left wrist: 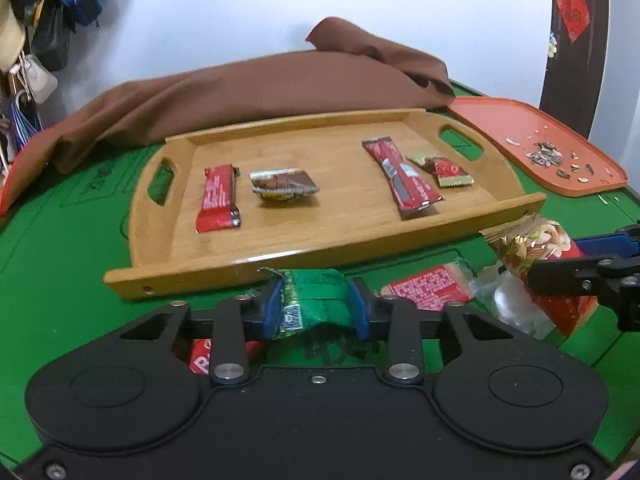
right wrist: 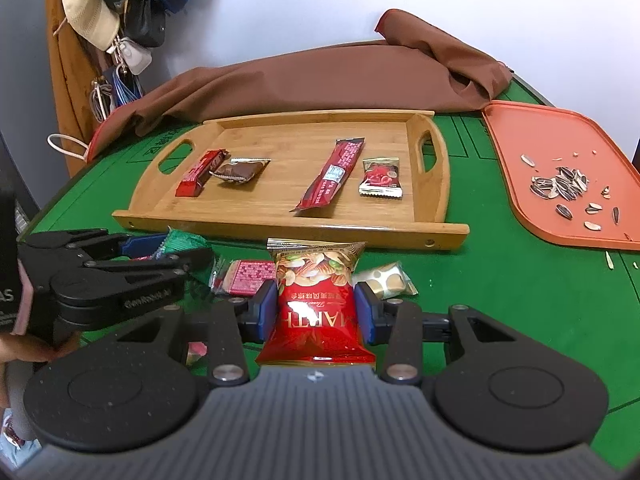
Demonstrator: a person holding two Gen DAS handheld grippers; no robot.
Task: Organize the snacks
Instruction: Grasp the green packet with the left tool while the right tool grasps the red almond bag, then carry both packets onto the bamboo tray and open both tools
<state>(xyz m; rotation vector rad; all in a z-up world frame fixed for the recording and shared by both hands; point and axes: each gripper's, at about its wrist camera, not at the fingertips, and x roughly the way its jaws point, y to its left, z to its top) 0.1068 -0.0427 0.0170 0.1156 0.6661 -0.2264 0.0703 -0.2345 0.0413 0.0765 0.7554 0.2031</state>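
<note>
Left wrist view first: we are gripping a green snack packet [left wrist: 310, 300] in the left claw [left wrist: 314, 308], its blue pads [left wrist: 272, 310] pressing the crinkled wrapper from both sides, jaws narrow. From this claw the wooden tray [left wrist: 248, 264] is lying at twelve o'clock, its near rim just beyond the packet and its long axis running nine to three across our line of reach. On the tray floor, left to right, we are seeing a red bar [left wrist: 218, 204], a brown wrapped sweet [left wrist: 284, 186], a long dark-red stick [left wrist: 402, 178] and a small red-and-gold candy [left wrist: 440, 170]. An open stretch between the brown sweet and the long stick is sitting almost dead ahead, and we judge that gap the likeliest landing spot, reached by lifting the packet over the rim. A pink-red packet [left wrist: 426, 288] is resting on the green tabletop [left wrist: 60, 280] at two o'clock.

Moving to the right wrist view, we are holding a red nut pouch [right wrist: 318, 308] in the right claw [right wrist: 318, 312], jaws half closed on its waist, its long axis pointing to twelve o'clock toward the same tray [right wrist: 280, 232]. Both claws are sitting about equally near the rim. An orange tray [right wrist: 560, 232] with sunflower seed shells [right wrist: 560, 188] is lying at two o'clock.
</note>
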